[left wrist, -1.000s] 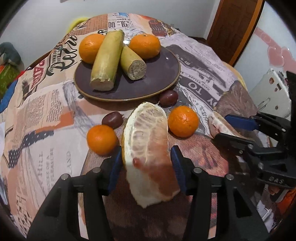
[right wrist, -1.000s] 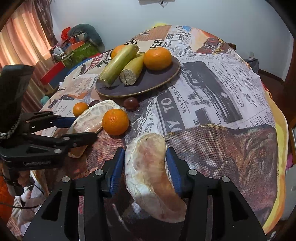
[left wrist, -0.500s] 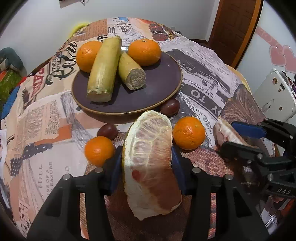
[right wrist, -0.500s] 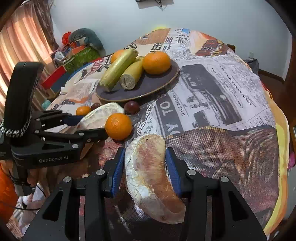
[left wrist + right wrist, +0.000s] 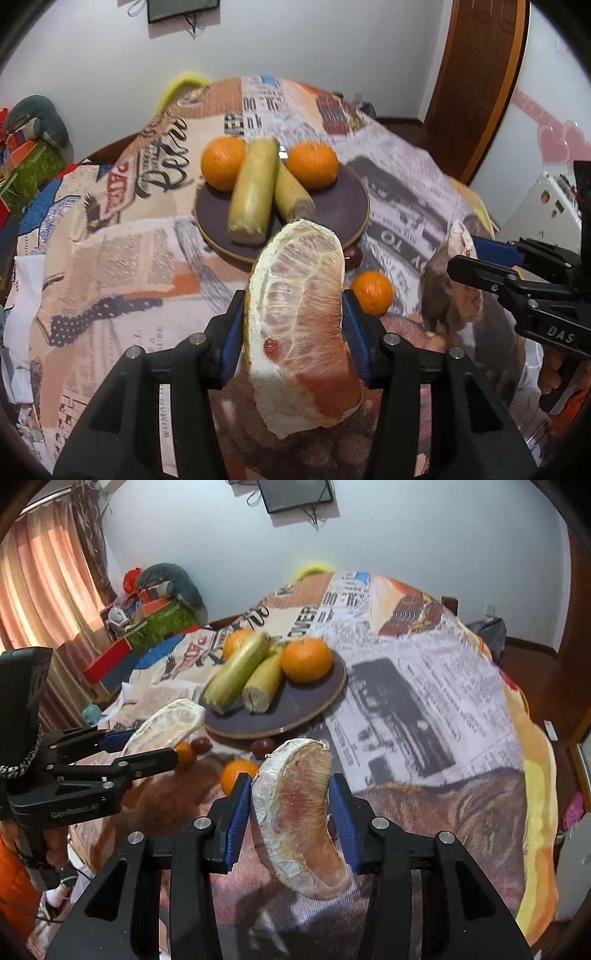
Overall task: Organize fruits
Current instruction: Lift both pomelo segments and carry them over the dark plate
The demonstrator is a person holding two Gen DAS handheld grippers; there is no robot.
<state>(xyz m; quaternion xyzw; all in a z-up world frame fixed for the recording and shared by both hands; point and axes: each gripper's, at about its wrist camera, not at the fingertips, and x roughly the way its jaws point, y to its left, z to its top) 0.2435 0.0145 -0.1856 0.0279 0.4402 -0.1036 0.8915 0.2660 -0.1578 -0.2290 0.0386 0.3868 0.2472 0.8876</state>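
My left gripper (image 5: 293,306) is shut on a big peeled pomelo segment (image 5: 299,332), held upright above the cloth. My right gripper (image 5: 290,786) has a smaller, curved pomelo segment (image 5: 299,823) between its pads; its jaws are closing on it. Each gripper also shows in the other's view: right gripper (image 5: 463,254), left gripper (image 5: 151,744). Beyond them a dark plate (image 5: 347,206) carries two oranges (image 5: 223,168) (image 5: 312,166) and two yellow-green stalks (image 5: 253,192). A small orange (image 5: 371,293) and a dark round fruit (image 5: 352,256) lie on the cloth near the plate.
A newspaper-print cloth (image 5: 424,701) covers the rounded table and falls away at the right edge. Another small orange (image 5: 184,755) and a dark fruit (image 5: 201,744) lie under the left gripper. Boxes and bags (image 5: 155,613) are piled by the curtain; a wooden door (image 5: 476,74) stands at right.
Both grippers have risen, lifting their pomelo segments off the cloth. The plate and loose fruits now sit lower and farther in both views.
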